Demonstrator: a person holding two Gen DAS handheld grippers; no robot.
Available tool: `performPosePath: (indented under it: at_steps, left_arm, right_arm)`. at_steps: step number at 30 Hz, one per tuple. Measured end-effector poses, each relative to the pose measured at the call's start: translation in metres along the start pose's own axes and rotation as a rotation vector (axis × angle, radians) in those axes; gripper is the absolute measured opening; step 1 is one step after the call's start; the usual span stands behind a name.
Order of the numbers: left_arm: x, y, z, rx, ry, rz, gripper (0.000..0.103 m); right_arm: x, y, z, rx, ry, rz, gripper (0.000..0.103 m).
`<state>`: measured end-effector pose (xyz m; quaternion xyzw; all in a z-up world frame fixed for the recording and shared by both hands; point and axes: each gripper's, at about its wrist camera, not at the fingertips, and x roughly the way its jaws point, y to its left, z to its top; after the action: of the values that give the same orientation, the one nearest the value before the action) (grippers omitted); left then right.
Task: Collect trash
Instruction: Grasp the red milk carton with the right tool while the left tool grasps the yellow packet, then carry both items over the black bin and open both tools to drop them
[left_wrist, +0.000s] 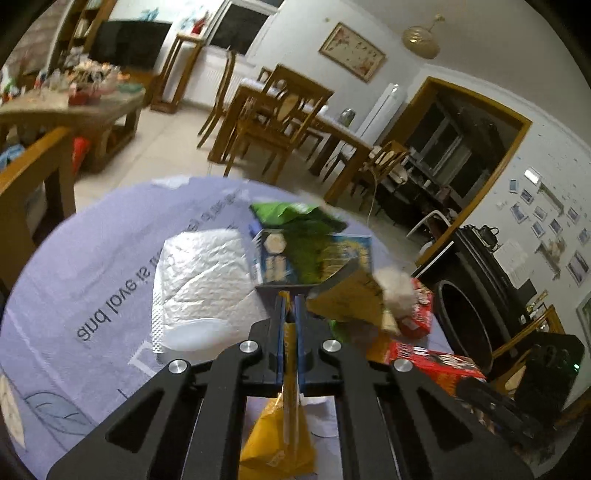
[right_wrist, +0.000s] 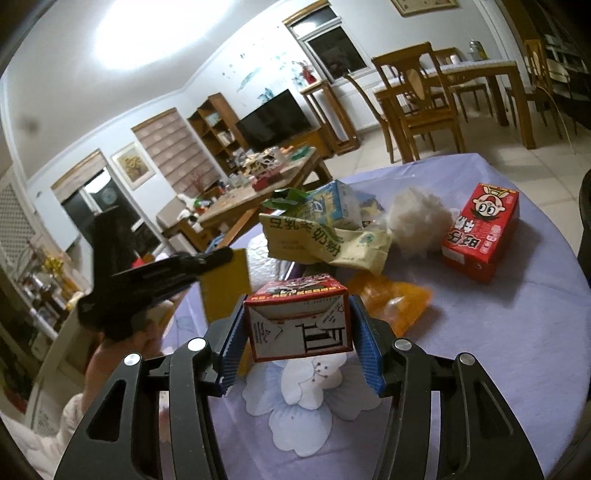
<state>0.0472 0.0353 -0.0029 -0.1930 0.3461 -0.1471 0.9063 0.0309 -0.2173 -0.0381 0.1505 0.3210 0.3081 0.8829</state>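
Left gripper (left_wrist: 290, 325): jaws pinched narrow on a thin yellow card (right_wrist: 225, 284), held edge-on; from the right wrist view the card hangs upright, left of the carton.
Right gripper (right_wrist: 293, 332): jaws part-open with a red-and-white carton (right_wrist: 297, 317) between them; the blue pads (right_wrist: 369, 354) sit at its sides, but it cannot be told whether they press on it.
Trash pile: beyond the carton lie a crumpled cream wrapper (right_wrist: 328, 240), a blue box (right_wrist: 325, 203), a white fluff ball (right_wrist: 419, 218) and an orange bag (right_wrist: 395, 302); a red box (right_wrist: 480, 232) stands to the carton's right.
Risk, card: the pinch is at one edge only, so a quick swing could let it twist or slip out.
Risk, carton: if the pads are not seated, lifting would likely tip it back onto the pile and scatter the wrapper.
Risk, grippers: they work near each other, so crossing paths may knock the card.
Surface: a round table in a lilac printed cloth (right_wrist: 517, 332), with a white padded mailer (left_wrist: 199, 284) left of the pile.
Room: a living room with wooden dining chairs (right_wrist: 417, 99), a television (right_wrist: 273, 118) and a cluttered low table (right_wrist: 251, 195) behind the carton.
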Motion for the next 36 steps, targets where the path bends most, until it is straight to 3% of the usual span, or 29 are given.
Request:
performPosePath:
  at_steps: [7,16,29,36]
  left_arm:
    - [-0.019,-0.024,0.002,0.039,-0.047,-0.061,0.006]
    - [-0.003,-0.078,-0.001,0.110,-0.034,-0.163,0.006]
    - [0.081,-0.197,-0.009,0.216,0.054,-0.368,0.006]
    - [0.147,-0.267,-0.013,0.268,0.117,-0.479,0.006]
  right_arm:
    - [-0.021,-0.011,0.002,0.028,-0.043,0.016,0.052]
    - [-0.066,-0.039,0.015,0.051,-0.130,-0.031,0.052]
    - [-0.176,-0.163,0.002,0.258,-0.357,-0.321,0.053]
    - [-0.194,-0.218,-0.027,0.335,-0.383,-0.448,0.053]
